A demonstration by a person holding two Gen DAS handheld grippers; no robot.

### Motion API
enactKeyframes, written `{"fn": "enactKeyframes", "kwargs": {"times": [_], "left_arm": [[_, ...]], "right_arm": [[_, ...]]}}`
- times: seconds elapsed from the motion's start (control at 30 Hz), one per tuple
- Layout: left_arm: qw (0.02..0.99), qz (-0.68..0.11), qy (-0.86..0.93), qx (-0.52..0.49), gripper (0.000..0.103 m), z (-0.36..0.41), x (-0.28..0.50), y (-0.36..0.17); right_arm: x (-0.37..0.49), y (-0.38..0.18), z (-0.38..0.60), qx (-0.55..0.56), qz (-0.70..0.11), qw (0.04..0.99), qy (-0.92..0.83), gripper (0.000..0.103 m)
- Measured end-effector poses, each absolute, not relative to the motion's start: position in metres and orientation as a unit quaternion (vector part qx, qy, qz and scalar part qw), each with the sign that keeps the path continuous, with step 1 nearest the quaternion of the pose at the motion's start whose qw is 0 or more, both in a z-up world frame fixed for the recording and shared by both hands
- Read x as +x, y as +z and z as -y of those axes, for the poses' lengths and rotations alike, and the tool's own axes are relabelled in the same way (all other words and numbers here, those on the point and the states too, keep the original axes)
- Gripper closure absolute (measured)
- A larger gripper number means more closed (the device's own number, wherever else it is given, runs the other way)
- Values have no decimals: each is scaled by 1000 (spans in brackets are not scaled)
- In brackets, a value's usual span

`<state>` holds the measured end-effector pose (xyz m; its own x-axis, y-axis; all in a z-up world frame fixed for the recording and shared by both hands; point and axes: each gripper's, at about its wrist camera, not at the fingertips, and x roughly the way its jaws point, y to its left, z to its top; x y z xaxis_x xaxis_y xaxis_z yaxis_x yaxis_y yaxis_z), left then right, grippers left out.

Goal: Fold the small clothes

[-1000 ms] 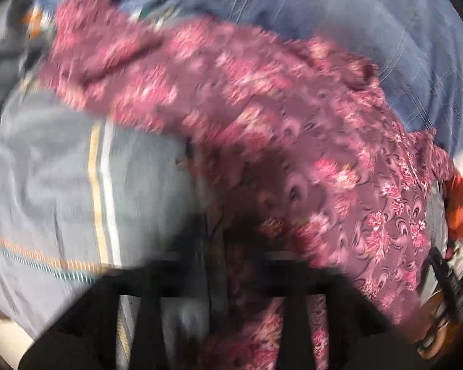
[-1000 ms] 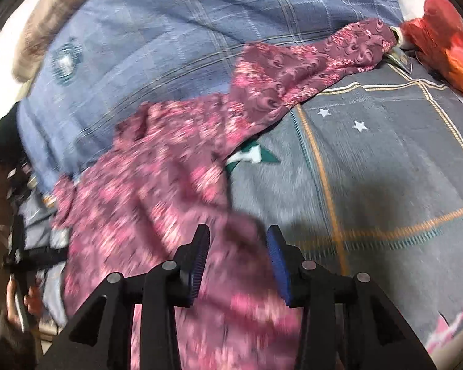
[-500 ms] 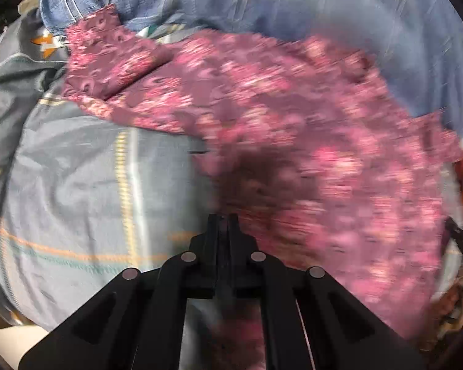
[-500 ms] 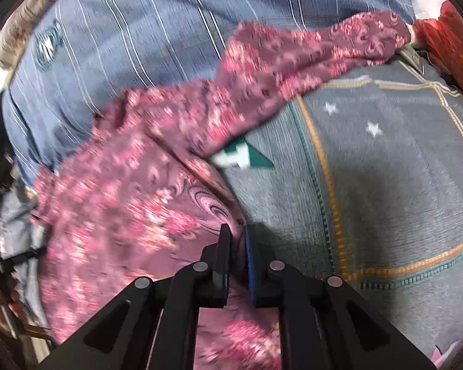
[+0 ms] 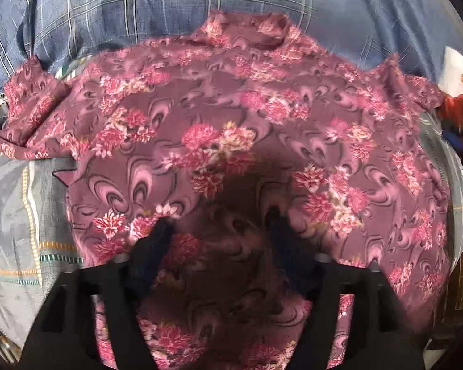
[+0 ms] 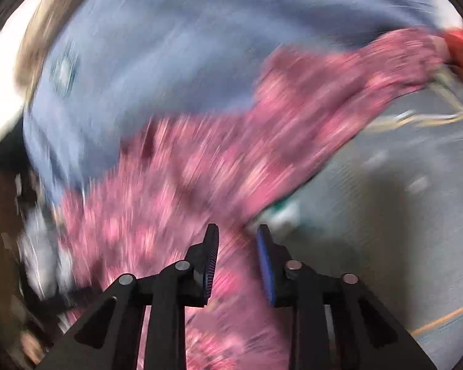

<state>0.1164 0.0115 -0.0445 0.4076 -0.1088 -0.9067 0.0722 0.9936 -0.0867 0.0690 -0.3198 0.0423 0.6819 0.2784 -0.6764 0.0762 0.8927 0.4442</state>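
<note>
Lying flat on bedding (image 5: 12, 203): floral top (image 5: 231, 117). L gripper (image 5: 217, 225) just opened wide, R gripper (image 6: 236, 240) just parted, both empty.

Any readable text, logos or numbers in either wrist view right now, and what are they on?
No text can be read.
White item at the left view's right edge: small round orange mark, too small and blurred to read.
Blue checked cloth in the right view: pale emblem, smeared by motion blur, unreadable.

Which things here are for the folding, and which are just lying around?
For the folding:
flowery purple garment
left gripper, open
right gripper, open

Just lying around:
blue checked cloth
grey striped sheet
red thing
white packet
</note>
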Motion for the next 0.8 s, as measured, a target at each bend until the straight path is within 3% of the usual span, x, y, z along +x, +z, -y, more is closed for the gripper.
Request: {"fn": "enactKeyframes", "kwargs": {"times": [0.07,0.27,0.43,0.53,0.6,0.67,0.73,0.8], "left_arm": [[846,-530,-59,-15,22,-11,111,-45],[856,-513,-61,-3,10,-6,103,-46],[850,-522,-70,6,0,1,109,-52],[852,-520,-69,8,0,3,111,-54],[853,-517,-72,9,0,3,110,-55],[852,-519,-74,11,0,3,110,-54],[850,-522,-77,14,1,3,111,-51],[853,-515,-82,11,10,1,112,-45]], "right_arm": [[71,55,381,267,-360,894,-8,57],[99,38,537,436,-302,839,-120,51],[146,14,553,459,-292,832,-112,46],[167,3,555,465,-288,830,-109,47],[177,-3,555,467,-286,830,-108,54],[181,-2,556,465,-278,836,-92,95],[173,8,553,459,-258,847,-73,97],[155,37,553,426,-218,875,-73,98]]}}
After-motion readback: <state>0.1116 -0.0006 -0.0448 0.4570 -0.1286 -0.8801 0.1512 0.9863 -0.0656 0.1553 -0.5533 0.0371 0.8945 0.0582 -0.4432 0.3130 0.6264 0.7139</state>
